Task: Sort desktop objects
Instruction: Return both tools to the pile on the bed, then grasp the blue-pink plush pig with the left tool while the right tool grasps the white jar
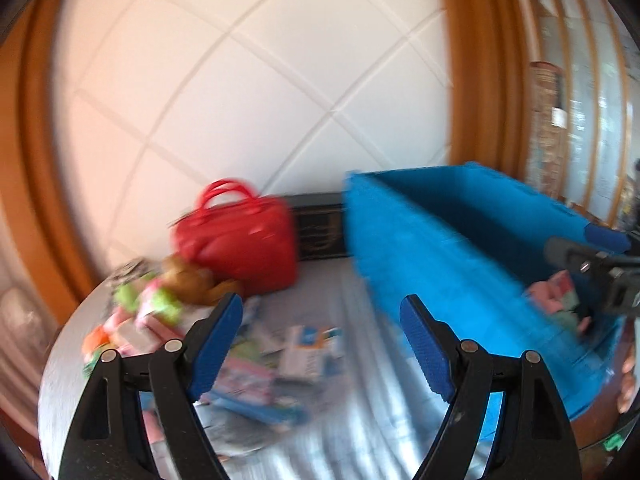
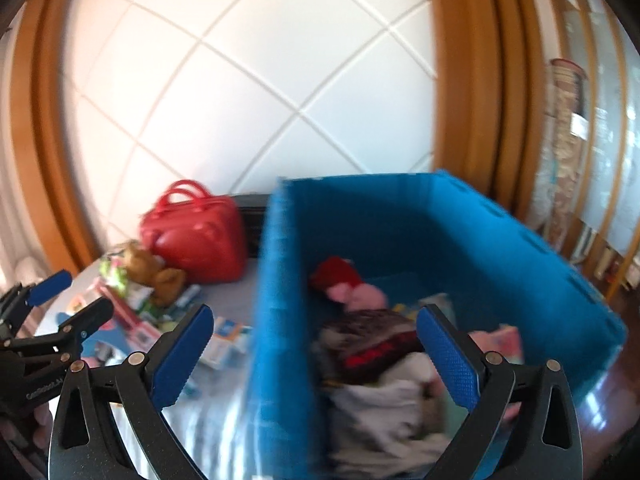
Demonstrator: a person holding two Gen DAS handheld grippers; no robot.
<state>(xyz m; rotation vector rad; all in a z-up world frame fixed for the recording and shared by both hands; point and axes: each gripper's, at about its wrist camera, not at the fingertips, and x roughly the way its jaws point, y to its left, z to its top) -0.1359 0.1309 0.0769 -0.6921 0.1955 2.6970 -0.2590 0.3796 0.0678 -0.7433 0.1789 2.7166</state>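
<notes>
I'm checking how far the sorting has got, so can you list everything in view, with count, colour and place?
bin: one, blue, right side of the table, holding blurred clothes and soft things
handbag: one, red, at the back, left of the bin
teddy bear: one, brown, in front of the handbag
small boxes and packets: several, mixed colours, loose on the table left of the bin; too blurred to count
table: one, grey top
left claw: one, black with blue pads, open, empty
right claw: one, same colours, open, empty, above the bin's near wall

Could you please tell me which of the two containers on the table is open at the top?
The blue bin: its top is open, showing clothes and toys inside. The red handbag beside it is closed, handles up.
</notes>
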